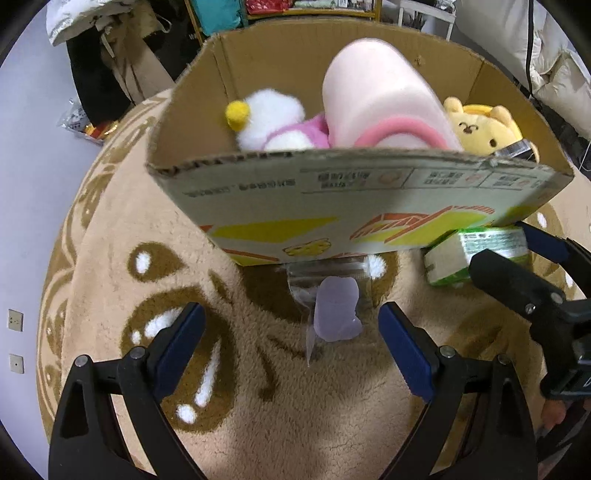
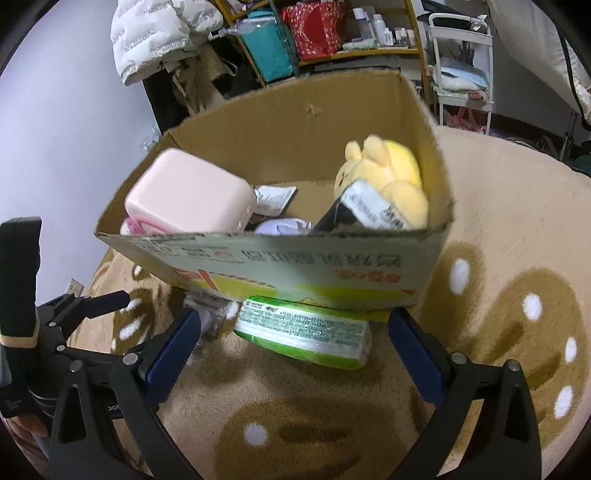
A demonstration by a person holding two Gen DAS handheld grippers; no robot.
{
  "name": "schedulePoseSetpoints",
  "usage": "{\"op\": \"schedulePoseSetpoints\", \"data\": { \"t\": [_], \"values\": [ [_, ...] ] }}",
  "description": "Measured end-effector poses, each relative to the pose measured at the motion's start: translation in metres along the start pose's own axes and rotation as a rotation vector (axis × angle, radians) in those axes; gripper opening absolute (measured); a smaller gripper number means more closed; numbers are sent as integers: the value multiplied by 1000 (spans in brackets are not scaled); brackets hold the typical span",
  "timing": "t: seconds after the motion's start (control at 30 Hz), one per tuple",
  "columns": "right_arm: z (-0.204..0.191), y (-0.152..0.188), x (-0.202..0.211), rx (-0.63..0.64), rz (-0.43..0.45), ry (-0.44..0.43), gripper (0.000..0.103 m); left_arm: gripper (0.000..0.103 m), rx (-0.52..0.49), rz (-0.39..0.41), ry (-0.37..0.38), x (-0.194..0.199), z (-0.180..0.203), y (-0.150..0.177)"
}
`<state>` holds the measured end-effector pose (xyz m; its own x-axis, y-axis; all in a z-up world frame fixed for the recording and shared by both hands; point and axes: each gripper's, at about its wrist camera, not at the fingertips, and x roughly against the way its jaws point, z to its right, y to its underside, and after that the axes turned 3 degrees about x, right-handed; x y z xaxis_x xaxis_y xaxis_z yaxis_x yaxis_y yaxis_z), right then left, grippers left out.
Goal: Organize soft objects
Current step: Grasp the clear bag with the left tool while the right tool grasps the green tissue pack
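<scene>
A cardboard box (image 1: 332, 192) stands on a beige rug (image 1: 258, 413). It holds a pale pink cushion (image 1: 376, 96), a white and pink plush (image 1: 269, 118) and a yellow bear plush (image 1: 480, 125). A clear bag with a lilac soft item (image 1: 336, 314) lies on the rug in front of the box, between the spread fingers of my left gripper (image 1: 291, 312), which is open and not touching it. A green wrapped tissue pack (image 2: 303, 332) lies against the box (image 2: 295, 266). My right gripper (image 2: 295, 319) is open around it, with its pads apart from the pack.
Behind the box are hanging coats (image 1: 107, 74), a white padded jacket (image 2: 155, 33) and shelves (image 2: 325, 33) with teal and red bags. A white cart (image 2: 461, 74) stands at the back right. Wall sockets (image 1: 15, 319) sit low on the left wall.
</scene>
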<state>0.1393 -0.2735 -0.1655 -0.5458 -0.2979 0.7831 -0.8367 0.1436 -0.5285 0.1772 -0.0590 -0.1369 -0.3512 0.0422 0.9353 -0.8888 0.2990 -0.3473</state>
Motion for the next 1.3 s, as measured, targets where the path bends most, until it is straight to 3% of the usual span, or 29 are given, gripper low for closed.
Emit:
{"op": "schedulePoseSetpoints", "data": {
  "t": [0.47,0.73,1.2,1.3],
  "values": [
    [27,5,-16,-152,-79,-4,103,94,-24,-89,24,-40,5,-15],
    [24,6,-14,-135,-83,29,103,92,-10,-83,39,-45,6,-15],
    [17,13,-13,-124,-114,11,90,87,40,-82,70,-48,-6,3],
    [15,13,-13,-111,-116,11,89,82,47,-83,79,-48,-4,4]
  ]
}}
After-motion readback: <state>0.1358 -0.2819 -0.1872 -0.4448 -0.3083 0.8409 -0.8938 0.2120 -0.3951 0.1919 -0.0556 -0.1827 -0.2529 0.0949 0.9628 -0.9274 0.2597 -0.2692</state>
